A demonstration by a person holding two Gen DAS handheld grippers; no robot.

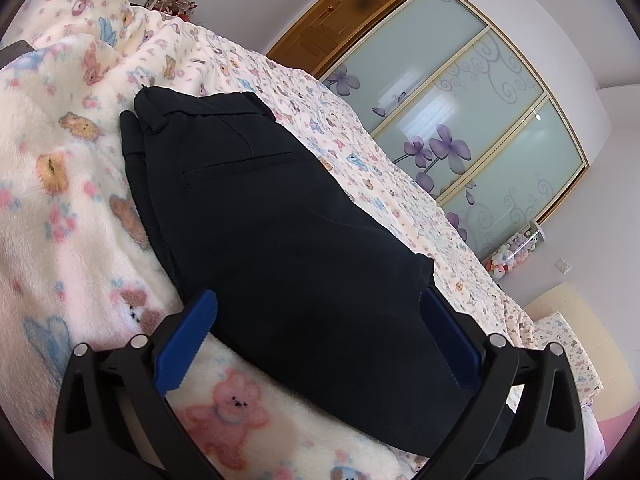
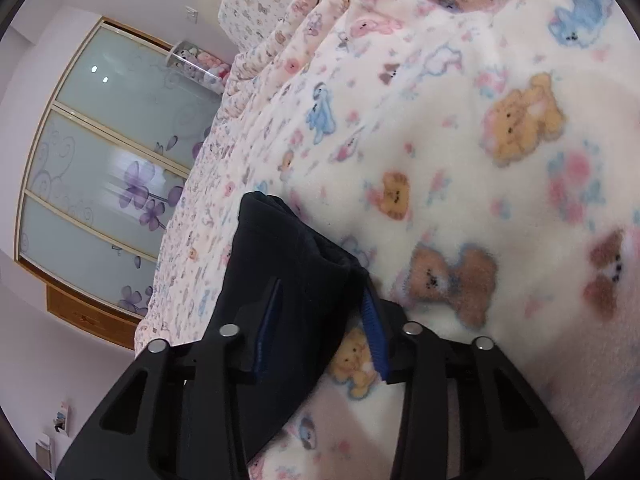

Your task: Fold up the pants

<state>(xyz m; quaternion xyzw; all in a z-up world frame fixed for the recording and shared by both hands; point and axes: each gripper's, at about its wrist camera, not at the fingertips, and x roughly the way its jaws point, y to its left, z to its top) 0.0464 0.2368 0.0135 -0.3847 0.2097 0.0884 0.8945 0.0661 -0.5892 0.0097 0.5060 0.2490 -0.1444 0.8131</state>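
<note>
Dark navy pants [image 1: 280, 208] lie folded on a fleece blanket, waistband and back pocket at the far end. My left gripper [image 1: 320, 328] is wide open, its blue pads on either side of the near edge of the fabric, not squeezing it. In the right wrist view the pants [image 2: 288, 264] bunch up between the blue pads of my right gripper [image 2: 320, 312]. The jaws stand partly closed around the fold, and I cannot tell whether they pinch it.
The cream teddy-bear fleece blanket [image 1: 72, 184] covers the bed [image 2: 480, 160]. A wardrobe with frosted flower-print sliding doors [image 1: 460, 120] stands beyond the bed. A clear container of plush toys [image 1: 512, 252] sits by the wall.
</note>
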